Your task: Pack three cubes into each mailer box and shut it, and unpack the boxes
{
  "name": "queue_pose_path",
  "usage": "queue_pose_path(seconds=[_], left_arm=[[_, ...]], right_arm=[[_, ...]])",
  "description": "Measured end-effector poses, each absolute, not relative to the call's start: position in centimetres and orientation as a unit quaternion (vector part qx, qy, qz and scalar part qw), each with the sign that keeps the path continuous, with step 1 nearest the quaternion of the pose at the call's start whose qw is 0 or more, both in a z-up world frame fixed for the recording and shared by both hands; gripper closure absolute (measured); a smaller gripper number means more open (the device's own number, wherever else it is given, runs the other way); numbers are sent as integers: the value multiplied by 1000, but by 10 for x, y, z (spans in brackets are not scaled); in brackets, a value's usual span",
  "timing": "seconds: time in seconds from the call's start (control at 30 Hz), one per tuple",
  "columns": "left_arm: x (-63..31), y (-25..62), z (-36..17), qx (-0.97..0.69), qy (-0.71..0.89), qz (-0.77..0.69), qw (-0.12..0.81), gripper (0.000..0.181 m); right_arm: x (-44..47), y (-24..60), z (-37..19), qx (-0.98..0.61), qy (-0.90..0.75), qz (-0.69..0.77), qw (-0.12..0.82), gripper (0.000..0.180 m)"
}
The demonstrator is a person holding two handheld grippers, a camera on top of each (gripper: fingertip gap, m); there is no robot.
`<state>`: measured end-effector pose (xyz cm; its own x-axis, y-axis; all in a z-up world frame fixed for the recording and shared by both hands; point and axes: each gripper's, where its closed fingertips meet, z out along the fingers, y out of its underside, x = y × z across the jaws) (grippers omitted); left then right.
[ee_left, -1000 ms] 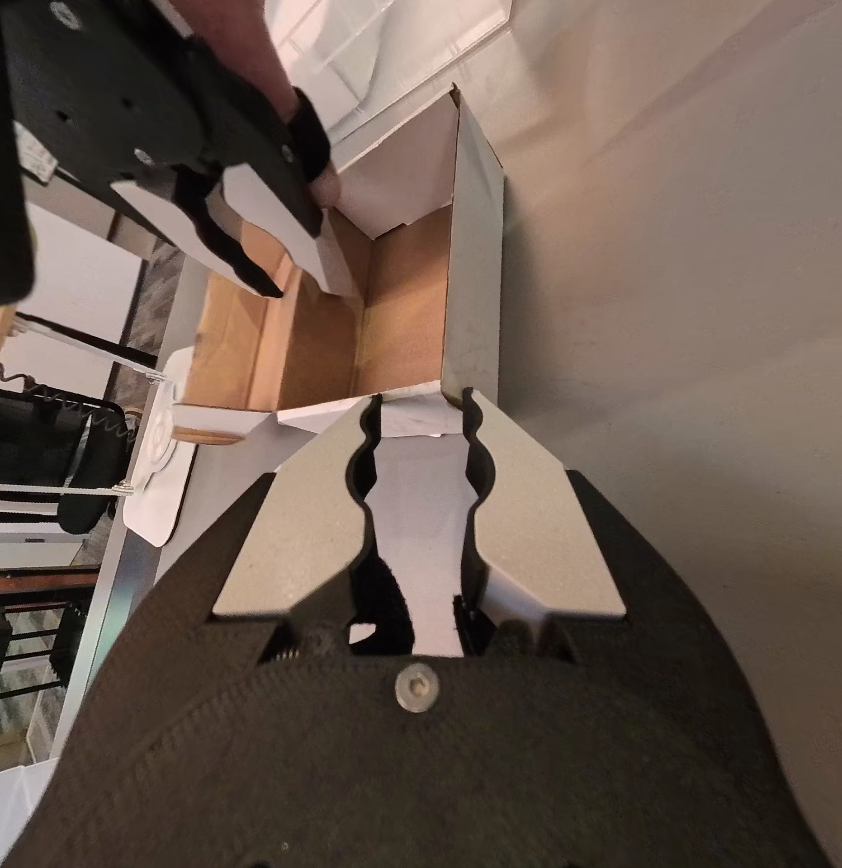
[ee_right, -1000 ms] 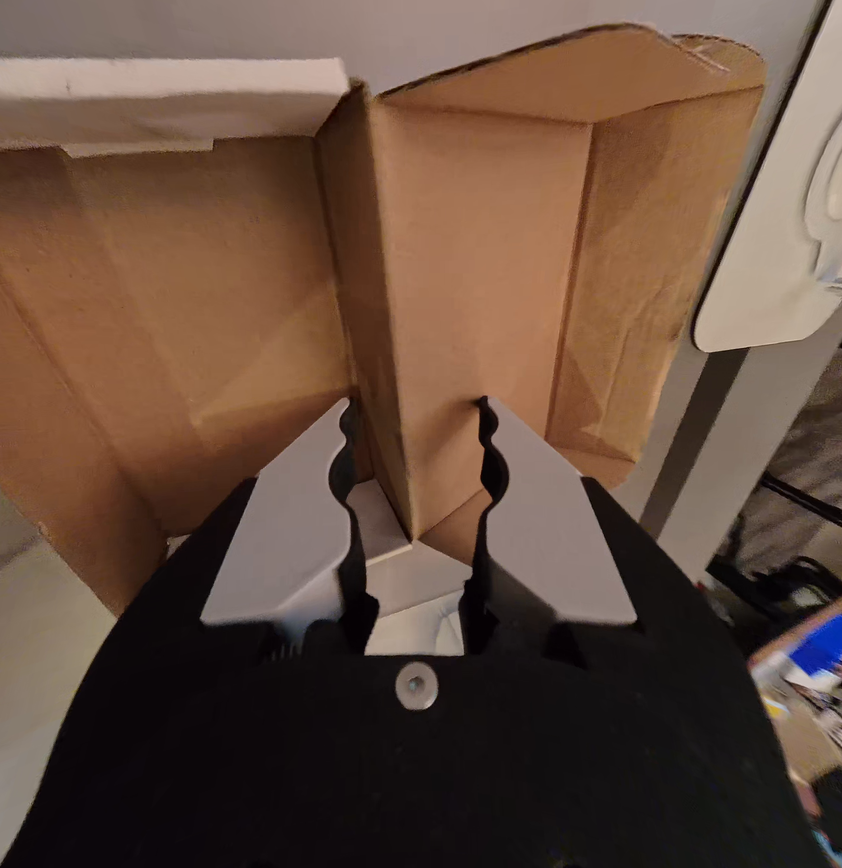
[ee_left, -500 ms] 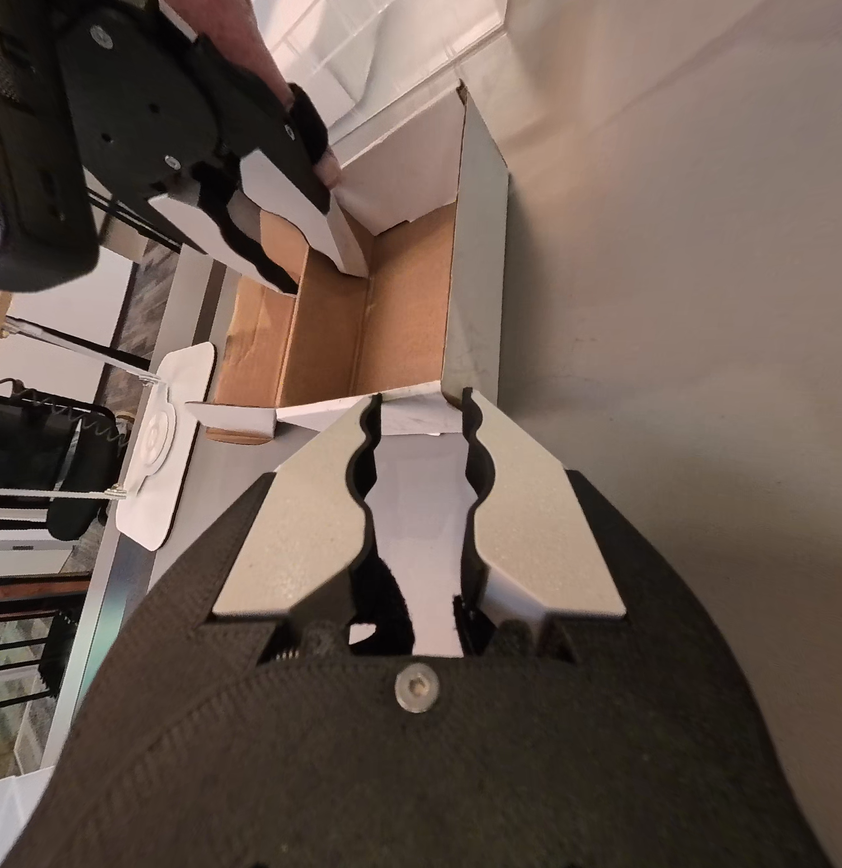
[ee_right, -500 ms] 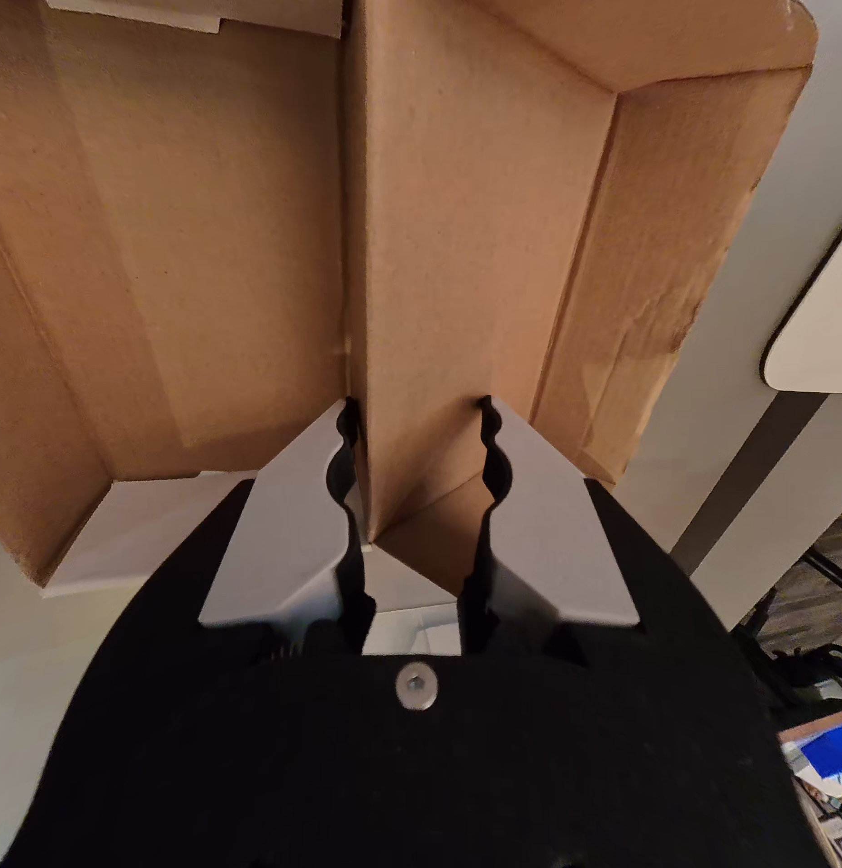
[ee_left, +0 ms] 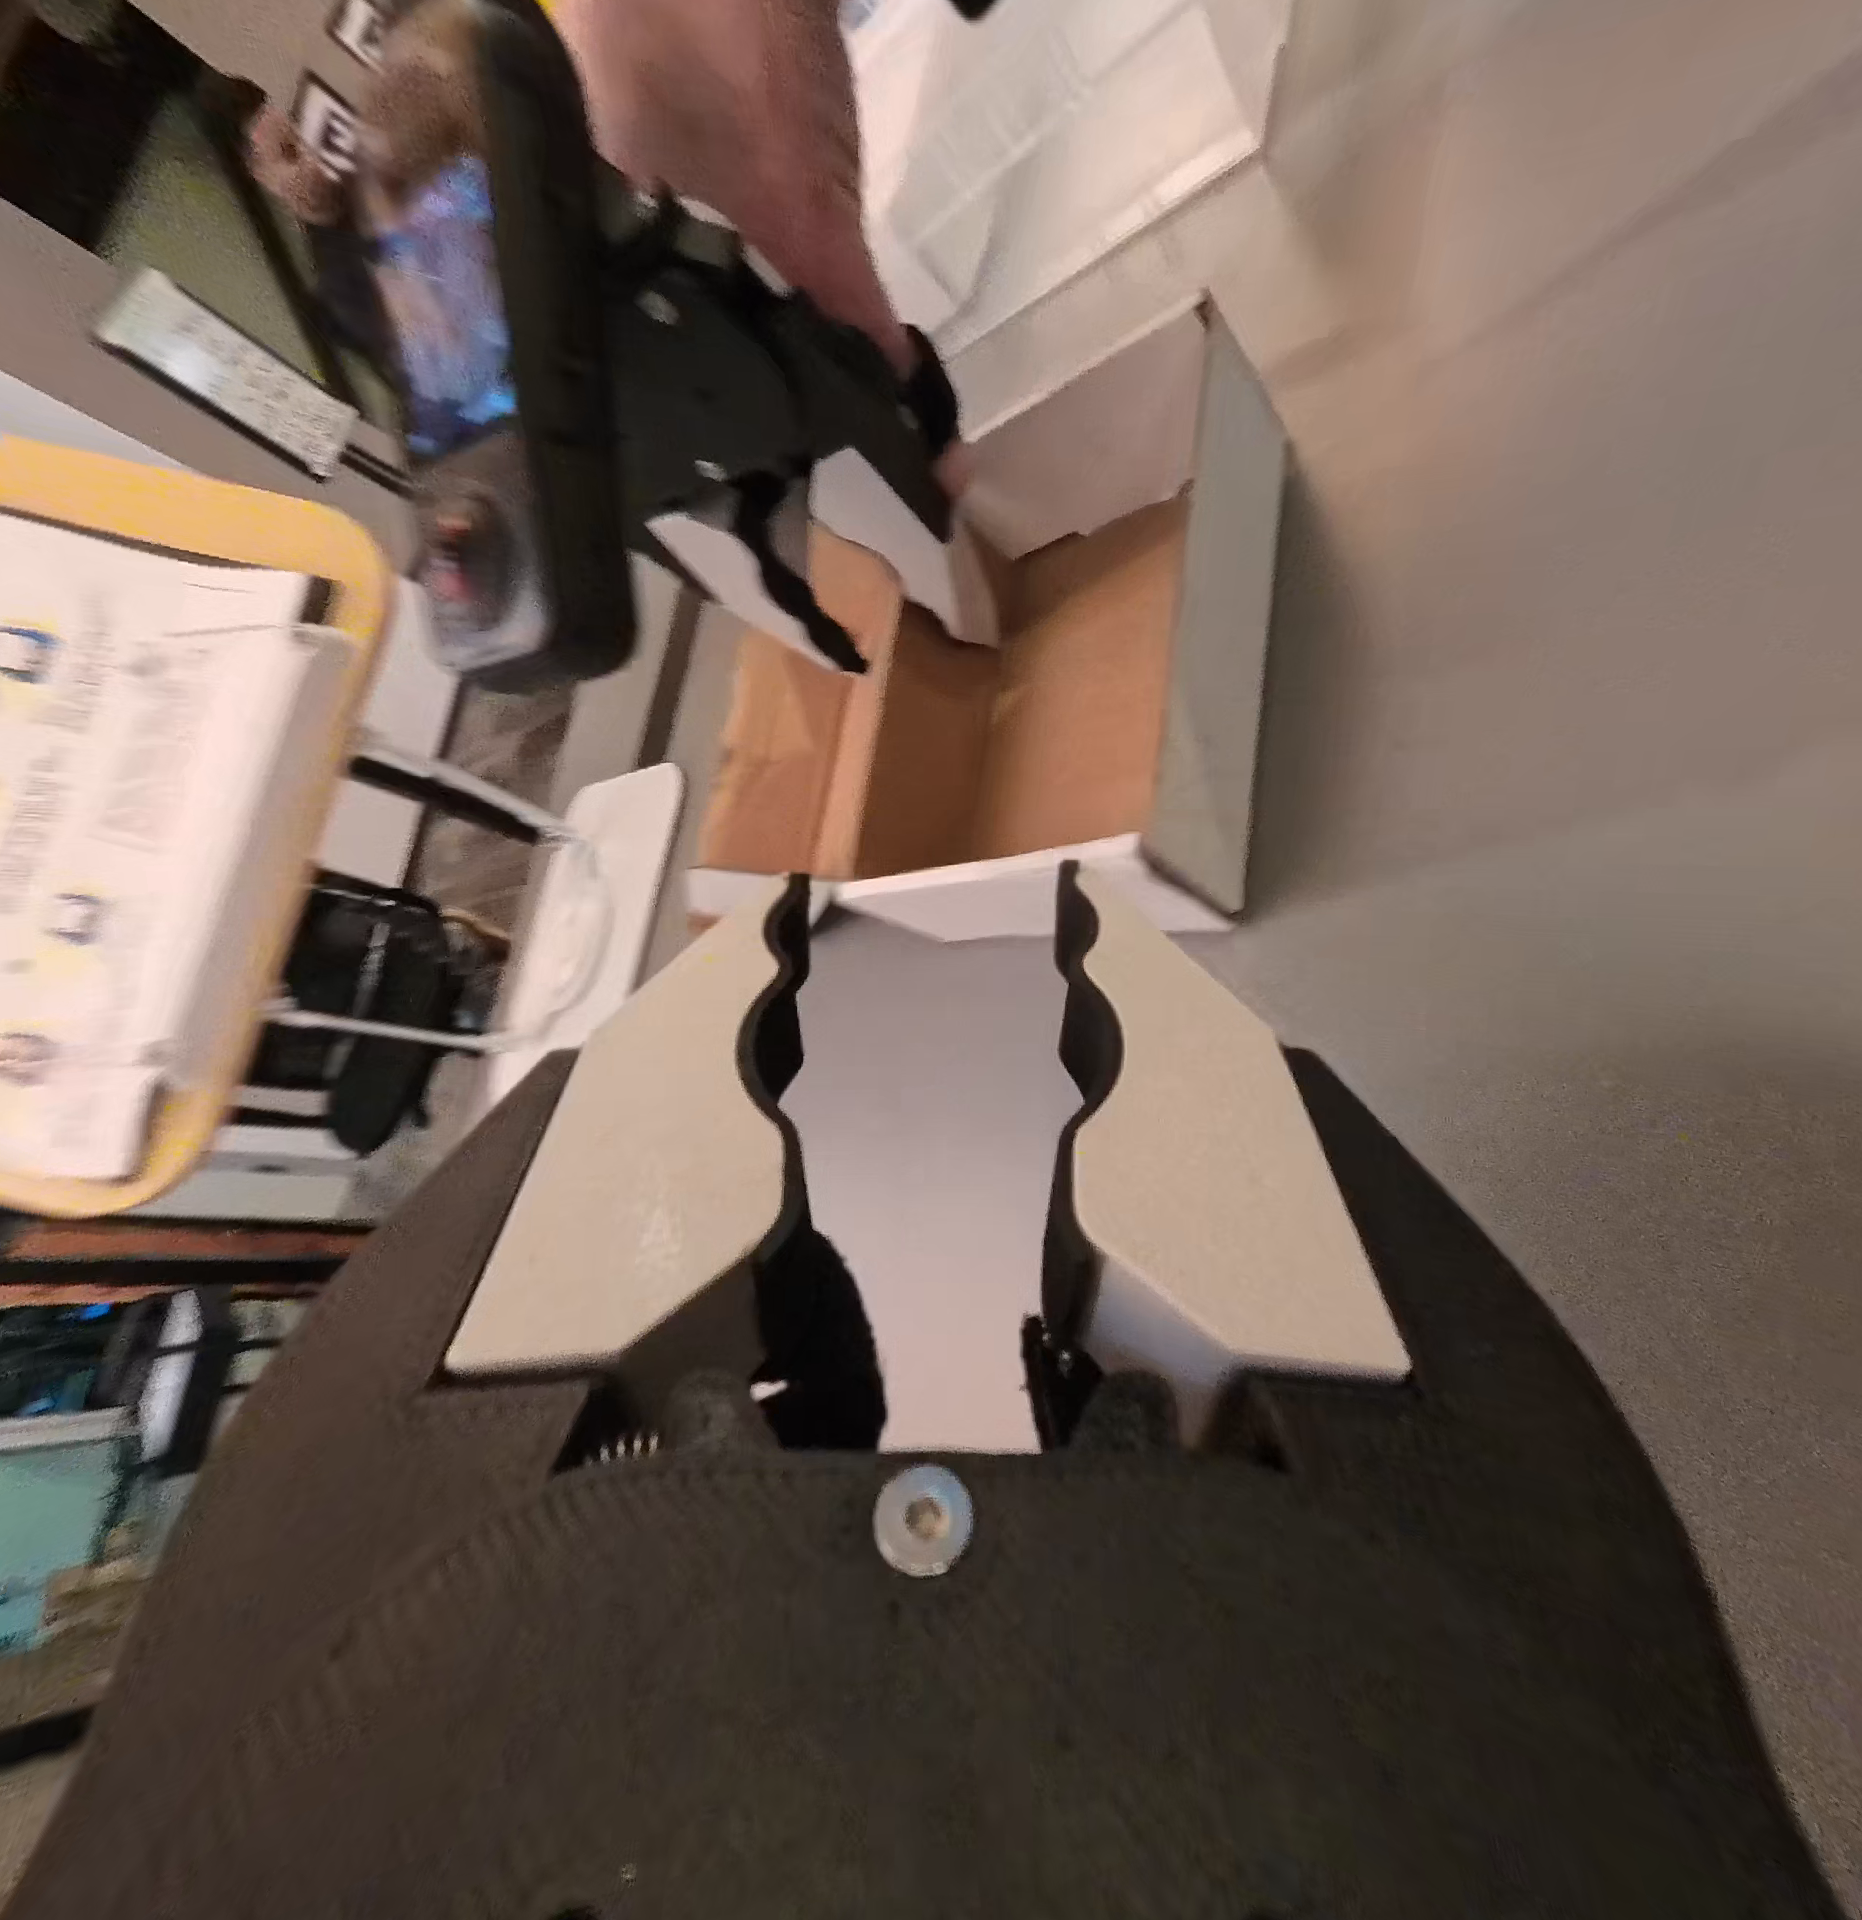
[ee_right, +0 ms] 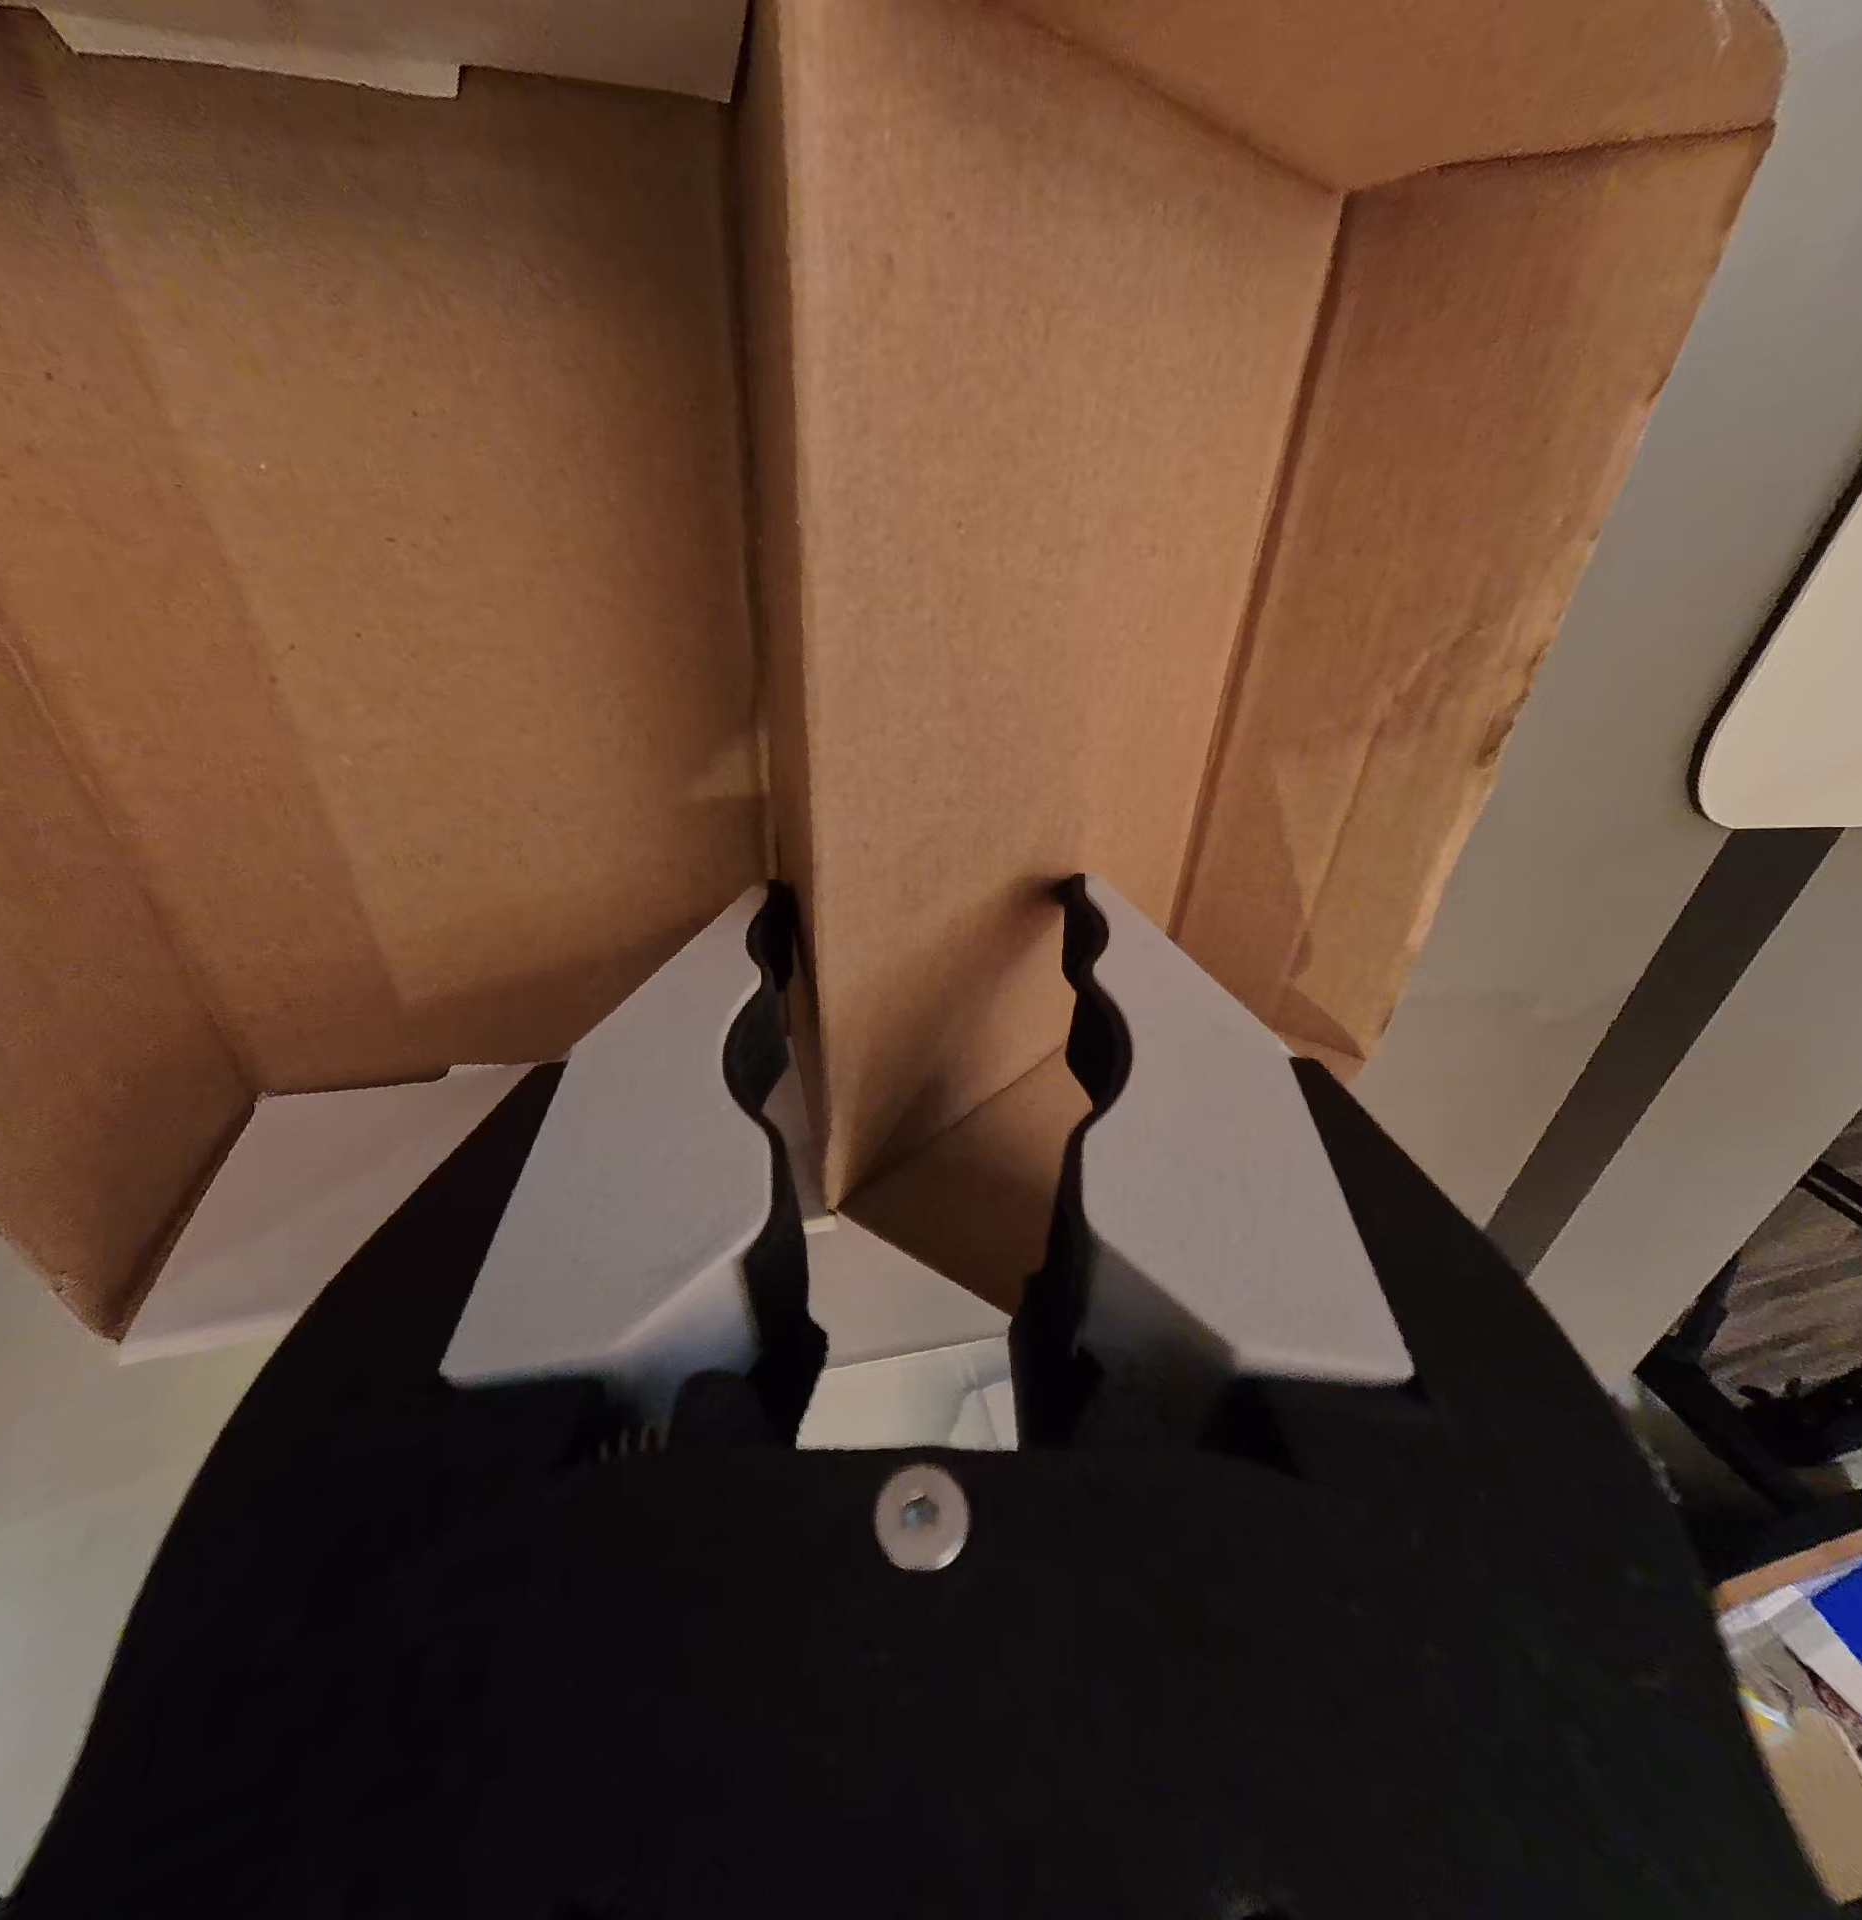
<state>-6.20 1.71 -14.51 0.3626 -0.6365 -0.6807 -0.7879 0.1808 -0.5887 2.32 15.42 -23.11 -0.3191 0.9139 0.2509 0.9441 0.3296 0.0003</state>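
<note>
Cardboard of the empty white mailer box [ee_left: 1020,717] sits between both half-open claws, left [ee_left: 927,904] and right [ee_right: 922,904]; whether they pinch it we cannot tell, so we judge cubes come next.

An office or lab workroom. A grey worktable [ee_left: 1529,727], a black chair [ee_left: 366,1018] and a yellow-framed printed board [ee_left: 127,831] suggest it.
</note>
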Motion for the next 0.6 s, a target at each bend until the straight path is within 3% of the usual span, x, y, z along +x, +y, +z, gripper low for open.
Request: queue_pose_path(seconds=[0.27,0.43,0.6], left_arm=[[-229,4,-88,-723,520,199,409,127],[-364,-16,-120,-781,523,252,230,117],[-420,-31,-163,-803,549,194,124,113]], right_arm=[[20,151,-232,-599,-790,-74,105,129],[19,150,-232,-597,-792,-73,107,129],[18,150,-232,-597,-792,-75,105,129]])
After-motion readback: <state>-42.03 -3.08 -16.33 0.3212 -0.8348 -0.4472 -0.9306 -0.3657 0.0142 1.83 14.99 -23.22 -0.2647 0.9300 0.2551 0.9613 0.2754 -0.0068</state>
